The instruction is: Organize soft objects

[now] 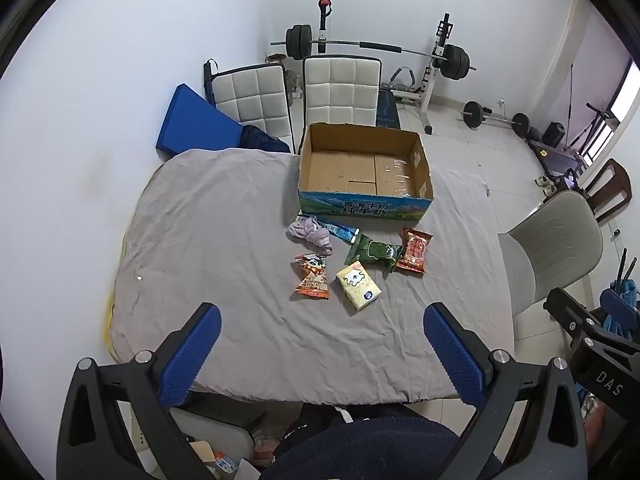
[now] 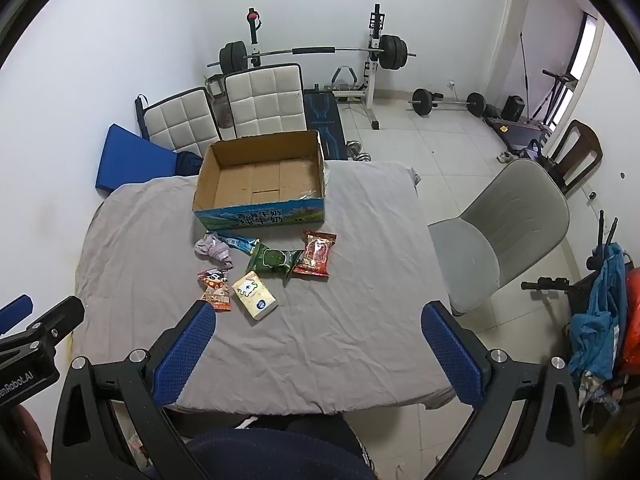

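Left gripper (image 1: 322, 322): jaws spread wide, nothing between the blue pads, hanging over the near edge of the table.
Right gripper (image 2: 318, 320): same story, jaws fully apart, empty, over the near edge; the left gripper shows at its left rim.
Table (image 1: 200, 260): one, draped in a wrinkled grey cloth.
Soft objects, count: six, clustered mid-table, well ahead of both grippers.
Tissue pack (image 1: 358, 285): one, pale yellow with a white cartoon figure, nearest the grippers, lying flat.
Orange snack bag (image 1: 313, 277): one, orange-and-white with a cartoon face, just left of the tissue pack.
Green packet (image 1: 374, 253): one, dark green, puffy, behind the tissue pack.
Red packet (image 1: 415, 250): one, red and crinkly, touching the green packet's right end.
Cloth (image 1: 312, 234): one, lilac, crumpled, left of the green packet.
Blue wrapper (image 1: 340, 231): one, long and thin, partly under the cloth, just before the box.
Cardboard box (image 1: 364, 204): one, open-topped, nothing inside, blue printed front, at the table's far side.
Chairs: two white quilted ones (image 1: 340, 88) behind the table, one grey (image 1: 556, 248) at the right.
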`<state>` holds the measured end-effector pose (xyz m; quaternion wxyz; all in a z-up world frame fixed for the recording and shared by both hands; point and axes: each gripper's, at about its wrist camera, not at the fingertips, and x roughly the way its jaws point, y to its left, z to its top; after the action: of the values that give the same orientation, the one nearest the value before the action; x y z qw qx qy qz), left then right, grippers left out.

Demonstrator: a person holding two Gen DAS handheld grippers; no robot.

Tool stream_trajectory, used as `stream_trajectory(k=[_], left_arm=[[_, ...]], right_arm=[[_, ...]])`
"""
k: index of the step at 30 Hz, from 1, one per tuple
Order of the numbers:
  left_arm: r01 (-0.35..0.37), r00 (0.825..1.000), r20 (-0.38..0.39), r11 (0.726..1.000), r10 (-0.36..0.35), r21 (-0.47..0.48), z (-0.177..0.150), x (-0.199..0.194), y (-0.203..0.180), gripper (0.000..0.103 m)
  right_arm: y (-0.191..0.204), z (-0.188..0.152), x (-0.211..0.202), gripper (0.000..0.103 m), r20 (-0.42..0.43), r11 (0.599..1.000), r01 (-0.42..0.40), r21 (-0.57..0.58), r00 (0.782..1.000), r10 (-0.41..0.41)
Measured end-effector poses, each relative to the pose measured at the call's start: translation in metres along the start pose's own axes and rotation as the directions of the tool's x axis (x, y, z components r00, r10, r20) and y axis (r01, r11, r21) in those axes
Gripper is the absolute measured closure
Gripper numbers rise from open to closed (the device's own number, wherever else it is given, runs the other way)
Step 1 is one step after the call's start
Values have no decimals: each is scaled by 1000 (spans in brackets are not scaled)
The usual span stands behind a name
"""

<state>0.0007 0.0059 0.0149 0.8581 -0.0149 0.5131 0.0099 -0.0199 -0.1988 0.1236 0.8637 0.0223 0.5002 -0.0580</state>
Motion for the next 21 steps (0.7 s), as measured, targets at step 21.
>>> stream_trajectory(k=[21], left_arm=[[5,1000,6,1000,-5,-8,2,-1,-3,0]], right_arm=[[7,13,3,0,16,1000,-7,-3,1000,7]])
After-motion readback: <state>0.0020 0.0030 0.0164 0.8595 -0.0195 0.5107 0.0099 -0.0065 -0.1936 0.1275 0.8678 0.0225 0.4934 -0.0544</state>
